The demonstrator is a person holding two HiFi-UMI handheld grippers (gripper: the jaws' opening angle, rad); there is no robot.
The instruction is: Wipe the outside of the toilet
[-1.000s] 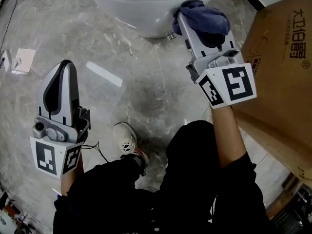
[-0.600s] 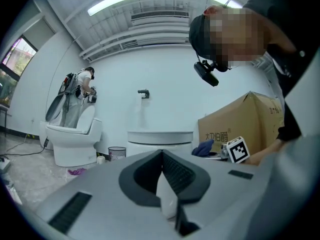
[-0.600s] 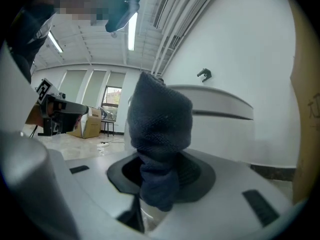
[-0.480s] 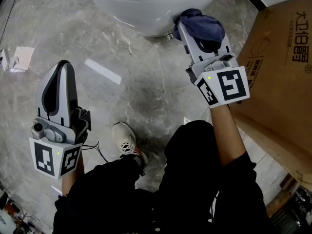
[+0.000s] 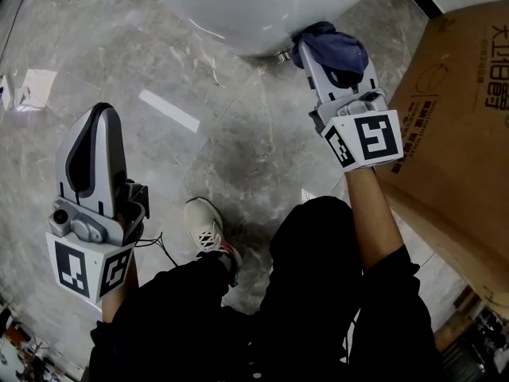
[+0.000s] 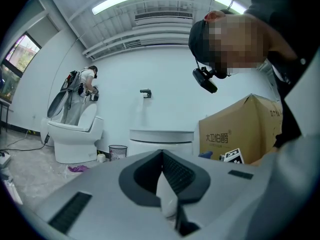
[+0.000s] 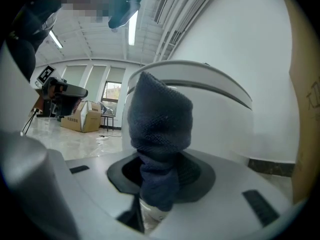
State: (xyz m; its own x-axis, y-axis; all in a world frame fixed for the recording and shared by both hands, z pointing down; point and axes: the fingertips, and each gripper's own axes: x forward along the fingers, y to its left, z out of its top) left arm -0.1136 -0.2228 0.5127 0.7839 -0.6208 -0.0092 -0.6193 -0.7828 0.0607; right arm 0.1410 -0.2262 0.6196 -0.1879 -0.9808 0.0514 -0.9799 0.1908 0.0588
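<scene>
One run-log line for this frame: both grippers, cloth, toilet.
step: wipe outside of toilet | right gripper: shut on blue cloth, cloth at toilet's lower side | left gripper: shut, empty, over floor

The left gripper (image 6: 161, 155) has its jaws closed together, with nothing between them. Just behind the tips a white toilet (image 6: 161, 138) stands against the wall. To its right is a cardboard box (image 6: 239, 126); in front of the box show a marker cube (image 6: 232, 156) and a bit of blue cloth (image 6: 205, 154). Far at the left stands a second toilet (image 6: 75, 140), with a person (image 6: 80, 91) behind it. A small bin (image 6: 117, 151) is between the two toilets.
</scene>
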